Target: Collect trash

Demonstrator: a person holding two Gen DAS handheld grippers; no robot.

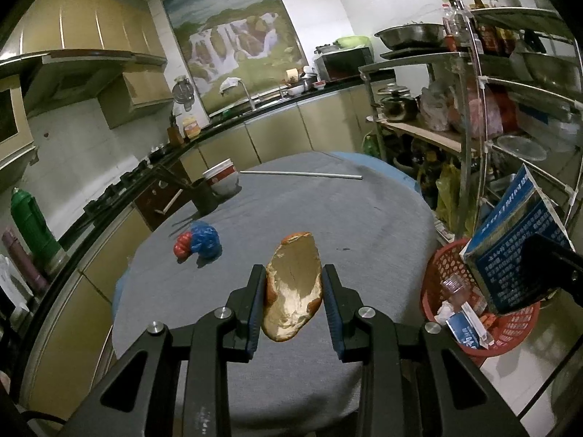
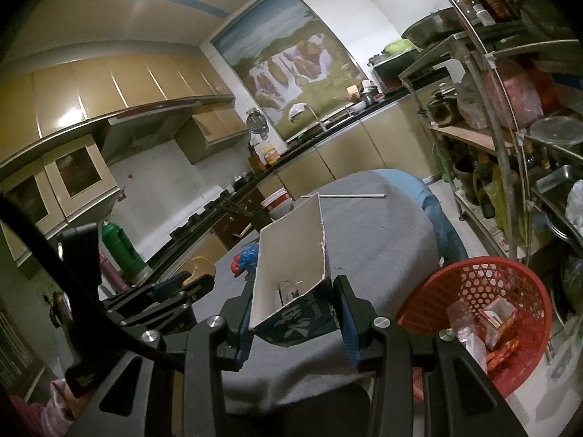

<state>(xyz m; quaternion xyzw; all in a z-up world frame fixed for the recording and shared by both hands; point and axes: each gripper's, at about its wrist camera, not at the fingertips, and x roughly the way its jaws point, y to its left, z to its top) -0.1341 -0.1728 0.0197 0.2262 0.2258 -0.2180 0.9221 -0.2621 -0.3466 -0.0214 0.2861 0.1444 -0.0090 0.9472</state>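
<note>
Bread piece [image 1: 293, 286], torn and pale with a browned crust, sits clamped between the pads of the left claw [image 1: 293, 293], lifted clear above the grey-clothed bench [image 1: 364, 225]. Blue carton [image 2: 291, 273], open-topped with a white inside, is pinched at its lower end by the right claw [image 2: 293, 313], also off the bench; in the left view it hangs just over the red basket [image 1: 442, 266]. The basket stands on the floor off the right edge of the bench and already holds small boxes and wrappers. Still on the bench: a red-and-blue crumpled bag [image 1: 199, 240] left of the bread, a red-and-white bowl [image 1: 221, 178] and a dark cup [image 1: 204, 195] further back, a thin white rod [image 1: 302, 174] near the far edge. Step in hand, as I read it: carrying two pieces of trash to the basket. Next move calls for the right claw to open above the basket mouth, then the left to swing across and drop the bread. The crumpled bag looks like the next pick.
</note>
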